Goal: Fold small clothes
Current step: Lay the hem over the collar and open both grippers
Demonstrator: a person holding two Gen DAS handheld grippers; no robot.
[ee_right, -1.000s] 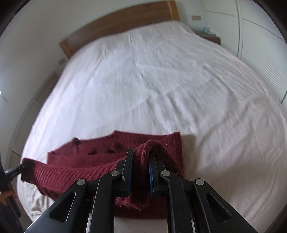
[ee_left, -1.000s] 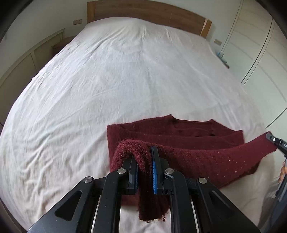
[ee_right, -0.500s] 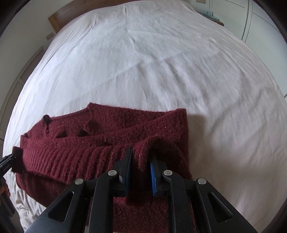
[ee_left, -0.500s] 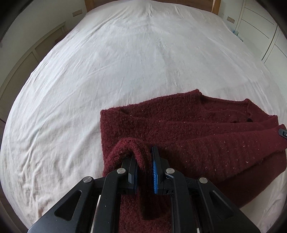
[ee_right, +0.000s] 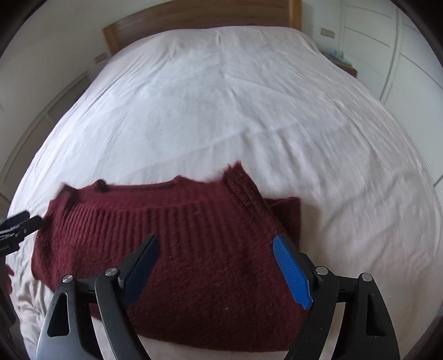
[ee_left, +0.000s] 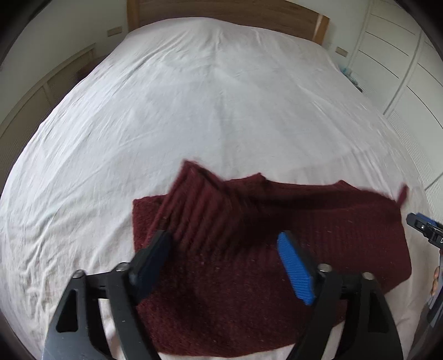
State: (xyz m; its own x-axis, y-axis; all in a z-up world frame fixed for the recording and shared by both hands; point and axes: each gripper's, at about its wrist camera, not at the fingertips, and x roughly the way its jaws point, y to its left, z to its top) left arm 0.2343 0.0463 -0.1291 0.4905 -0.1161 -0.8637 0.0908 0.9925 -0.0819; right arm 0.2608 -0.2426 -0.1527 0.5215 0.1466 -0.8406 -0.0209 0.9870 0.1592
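I read both released: left hand-held gripper (ee_left: 224, 249) jaws spread, right hand-held gripper (ee_right: 218, 252) likewise; maroon sweater (ee_right: 193, 249) lies folded near bed (ee_right: 221, 97) foot edge; hem dropped over body, fold apparently laid.

My left gripper (ee_left: 224, 259) is spread wide, fingers (ee_left: 295, 270) apart and holding nothing. My right gripper (ee_right: 216, 261) is likewise wide apart and empty, pointing forward and down.

I count one maroon sweater (ee_right: 193, 249), one bed (ee_right: 221, 110), one wooden headboard (ee_left: 221, 13), and my two grippers.
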